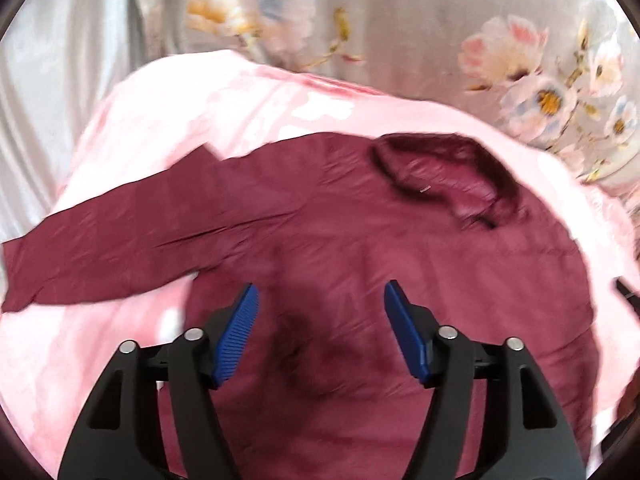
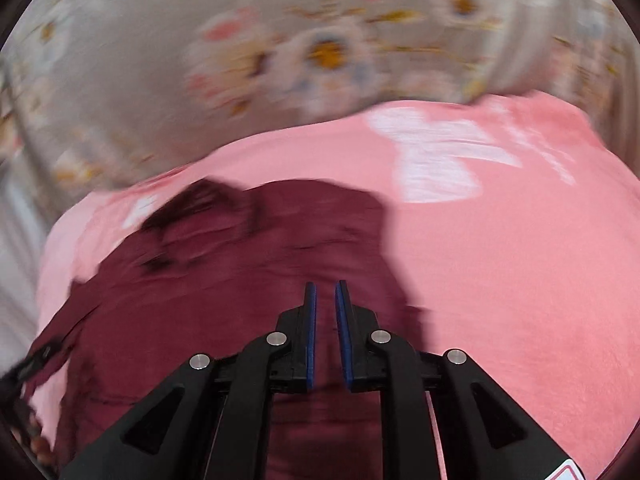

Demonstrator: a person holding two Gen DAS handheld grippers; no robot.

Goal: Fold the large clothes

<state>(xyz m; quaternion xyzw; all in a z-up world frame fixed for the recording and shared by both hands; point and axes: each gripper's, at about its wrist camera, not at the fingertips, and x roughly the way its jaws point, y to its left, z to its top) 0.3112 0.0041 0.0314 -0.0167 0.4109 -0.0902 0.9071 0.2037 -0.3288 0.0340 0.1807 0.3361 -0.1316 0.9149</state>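
A maroon shirt (image 1: pixel 360 248) lies spread on a pink cloth (image 1: pixel 180 120), collar (image 1: pixel 440 176) at the upper right and one long sleeve (image 1: pixel 120 256) stretched out to the left. My left gripper (image 1: pixel 320 300) is open and empty, hovering over the shirt's body. In the right wrist view the same shirt (image 2: pixel 240 280) lies on the pink cloth (image 2: pixel 520 280). My right gripper (image 2: pixel 326 292) is above the shirt's right edge with its jaws nearly together and a narrow gap between them; nothing shows between the pads. This view is motion-blurred.
A grey floral bedsheet (image 1: pixel 400 20) lies beyond the pink cloth, also in the right wrist view (image 2: pixel 240 60). Pale satin fabric (image 1: pixel 60 80) is at the far left. A white print (image 2: pixel 436 152) marks the pink cloth.
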